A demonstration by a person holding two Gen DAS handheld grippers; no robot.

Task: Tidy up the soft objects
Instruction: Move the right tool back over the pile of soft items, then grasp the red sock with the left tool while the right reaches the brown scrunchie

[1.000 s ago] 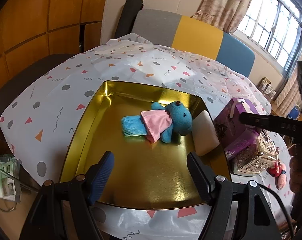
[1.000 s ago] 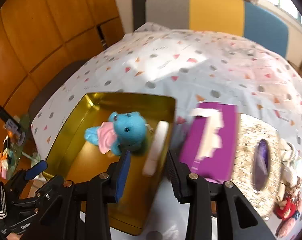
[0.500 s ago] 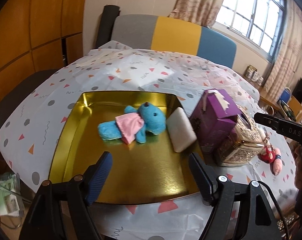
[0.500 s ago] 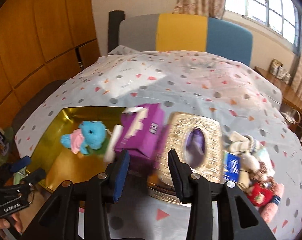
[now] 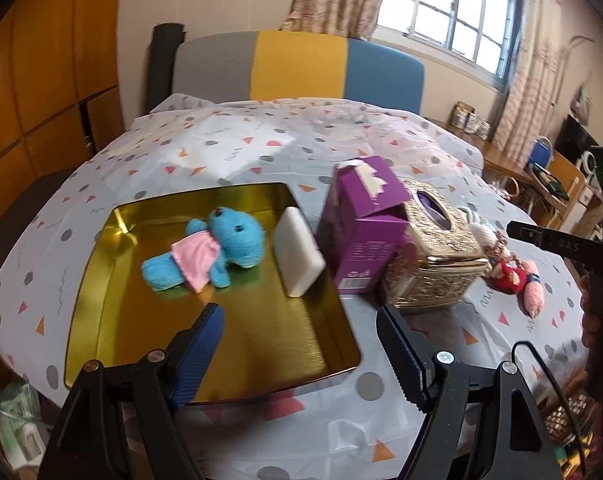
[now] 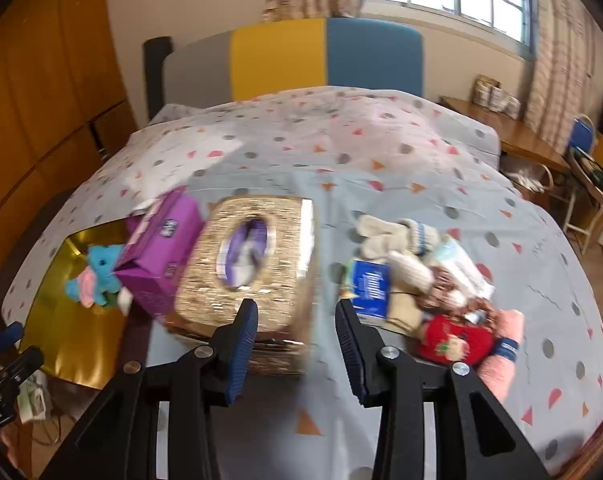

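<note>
A gold tray (image 5: 113, 280) (image 6: 73, 332) holds a blue plush bear in a pink dress (image 5: 217, 248) (image 6: 97, 272) and a white sponge (image 5: 299, 256) leaning on its right wall. A pile of soft toys lies on the right of the table: a red and pink plush (image 6: 473, 340) (image 5: 519, 280), a cream knitted toy (image 6: 401, 240) and a blue packet (image 6: 369, 288). My left gripper (image 5: 301, 348) is open and empty over the tray's near right corner. My right gripper (image 6: 297, 344) is open and empty, above the table left of the pile.
A purple tissue box (image 5: 361, 232) (image 6: 161, 252) and a gold ornate tissue box (image 5: 433, 256) (image 6: 253, 260) stand between tray and pile. The table has a patterned cloth (image 6: 341, 152). A striped chair (image 5: 301, 68) stands behind. A wooden side table (image 6: 533, 148) is at right.
Both grippers swung to the right. The right gripper moved from over the tray, past the tissue boxes, to near the toy pile. Both stayed open and empty.
</note>
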